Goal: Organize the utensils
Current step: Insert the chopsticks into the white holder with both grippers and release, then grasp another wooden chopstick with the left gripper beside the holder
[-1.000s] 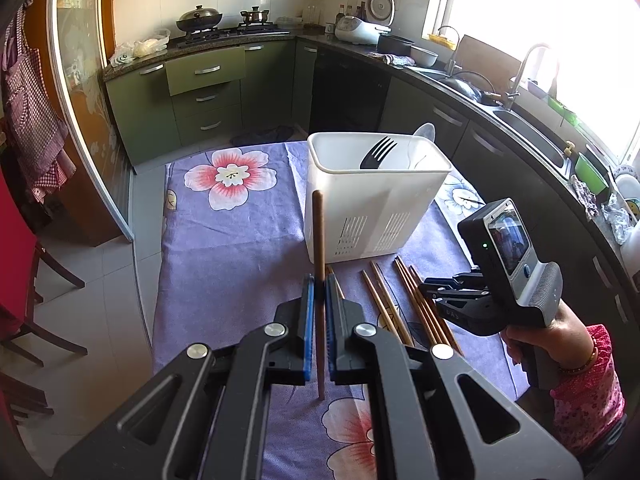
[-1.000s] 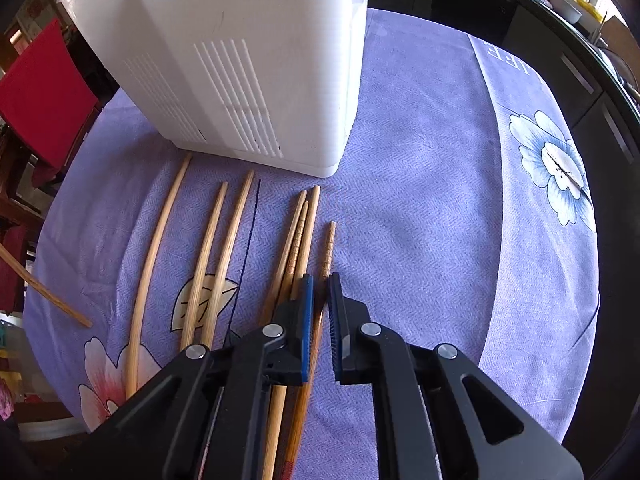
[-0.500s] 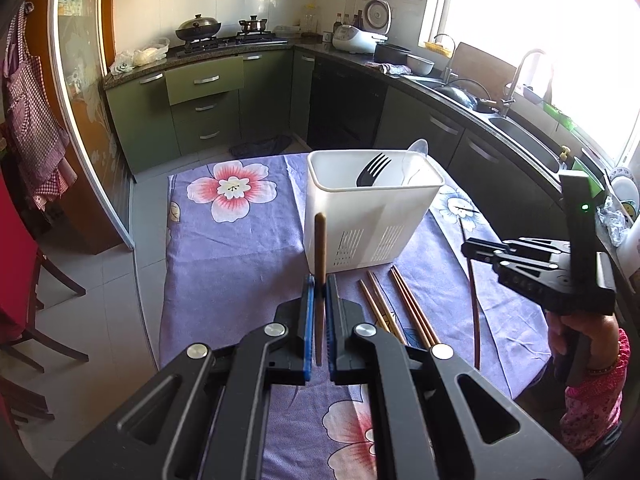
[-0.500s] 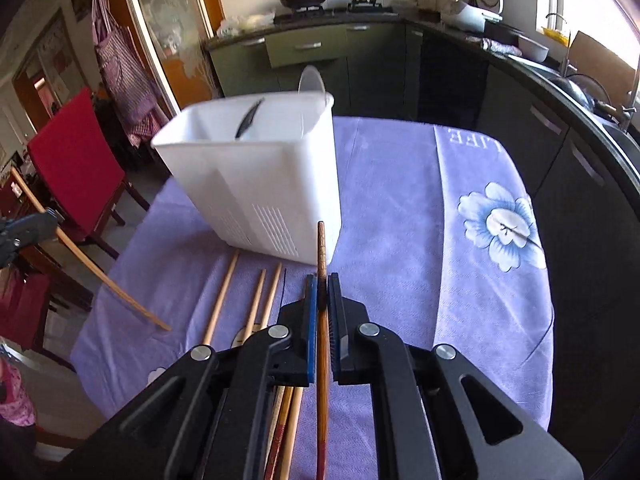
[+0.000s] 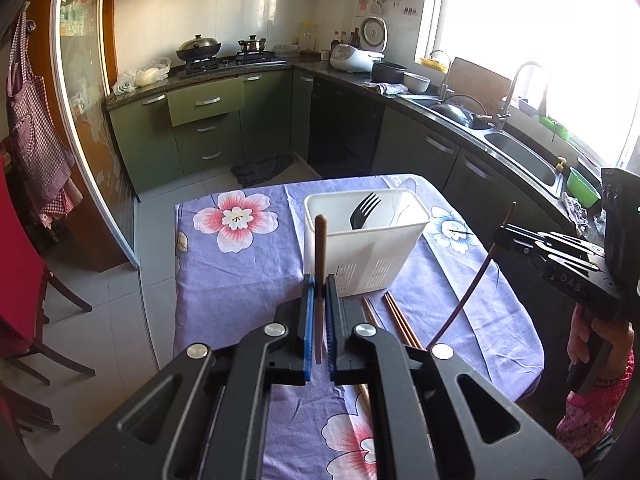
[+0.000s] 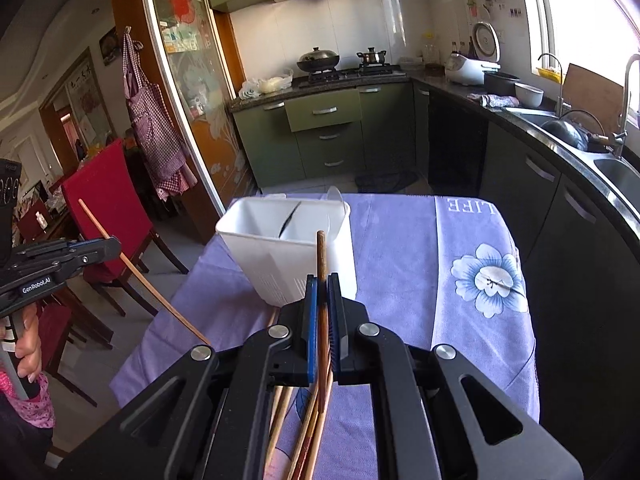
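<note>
Chopsticks, two in hand. Left tool (image 5: 319, 312): blue pads clamped tight on a light brown wooden chopstick (image 5: 319, 256), held near upright, its top end in line with the near wall of the white rectangular plastic utensil holder (image 5: 362, 256). Right tool (image 6: 323, 312): pads likewise closed on a darker reddish-brown chopstick (image 6: 321, 256), tip raised toward the same holder, its lower end hanging below the pads.

Step in hand, as judged: carry both sticks over the holder rim and drop them in. To do it well: bring each stick clear above the rim before lowering, keep it close to vertical so the tip enters the opening and does not strike the wall, and bring the tools in one after the other so they do not cross. Release only when the lower end is well inside, since a long thin stick let go early could tip out or knock the light holder over.

Holder: stands on the bench under a purple flowered cloth (image 5: 240, 280). Contents: one black plastic fork (image 5: 362, 212), tines up, and what appears to be a white or clear spoon (image 5: 402, 206) beside it; glare makes this uncertain. An inner divider shows in the right wrist view.

Remaining stock: several wooden chopsticks (image 5: 400, 320) lying on the cloth just in front of the holder.
</note>
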`<state>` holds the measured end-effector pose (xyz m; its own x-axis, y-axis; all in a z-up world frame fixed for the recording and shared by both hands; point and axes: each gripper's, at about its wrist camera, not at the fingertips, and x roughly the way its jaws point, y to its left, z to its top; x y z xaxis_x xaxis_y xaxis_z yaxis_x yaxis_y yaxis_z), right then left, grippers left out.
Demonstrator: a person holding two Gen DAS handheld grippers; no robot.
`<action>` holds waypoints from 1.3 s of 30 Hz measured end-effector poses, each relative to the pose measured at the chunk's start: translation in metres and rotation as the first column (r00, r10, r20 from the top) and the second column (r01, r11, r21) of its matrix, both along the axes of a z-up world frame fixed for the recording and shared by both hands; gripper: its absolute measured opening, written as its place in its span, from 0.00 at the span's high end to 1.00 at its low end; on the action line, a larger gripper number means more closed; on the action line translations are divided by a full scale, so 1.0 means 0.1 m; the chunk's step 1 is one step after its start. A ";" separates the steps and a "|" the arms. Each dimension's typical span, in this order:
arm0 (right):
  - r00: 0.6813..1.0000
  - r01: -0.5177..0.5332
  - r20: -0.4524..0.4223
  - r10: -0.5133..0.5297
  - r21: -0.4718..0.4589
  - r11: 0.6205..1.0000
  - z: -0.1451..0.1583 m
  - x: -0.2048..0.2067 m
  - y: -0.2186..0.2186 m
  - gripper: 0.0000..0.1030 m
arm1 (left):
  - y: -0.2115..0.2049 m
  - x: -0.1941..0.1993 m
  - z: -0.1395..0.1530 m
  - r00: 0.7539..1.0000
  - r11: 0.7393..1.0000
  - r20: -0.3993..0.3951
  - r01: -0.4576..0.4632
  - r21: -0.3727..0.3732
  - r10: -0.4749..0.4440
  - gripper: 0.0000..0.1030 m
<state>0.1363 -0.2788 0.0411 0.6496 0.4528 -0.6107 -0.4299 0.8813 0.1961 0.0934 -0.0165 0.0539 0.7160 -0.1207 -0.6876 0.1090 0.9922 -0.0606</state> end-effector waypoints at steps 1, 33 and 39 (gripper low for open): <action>1.000 -0.003 0.020 0.003 0.005 1.000 0.11 -0.02 0.01 0.94 | -0.02 0.01 0.07 1.000 1.000 0.009 0.004 0.001 -0.004 0.95; 0.999 -0.011 0.043 0.011 0.004 1.000 0.17 1.08 0.60 0.92 | -0.24 1.30 -0.05 1.000 1.000 -0.023 -0.010 -0.001 0.010 0.88; 0.996 -0.005 0.094 0.001 0.042 0.999 0.31 0.84 0.49 0.82 | -0.22 1.08 0.15 0.999 1.000 0.050 -0.021 -0.014 0.022 0.62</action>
<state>0.2206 -0.2296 0.0723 0.7021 0.4789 -0.5270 -0.4508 0.8718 0.1916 0.2013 -0.0382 0.0689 0.7517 -0.1141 -0.6495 0.0910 0.9934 -0.0692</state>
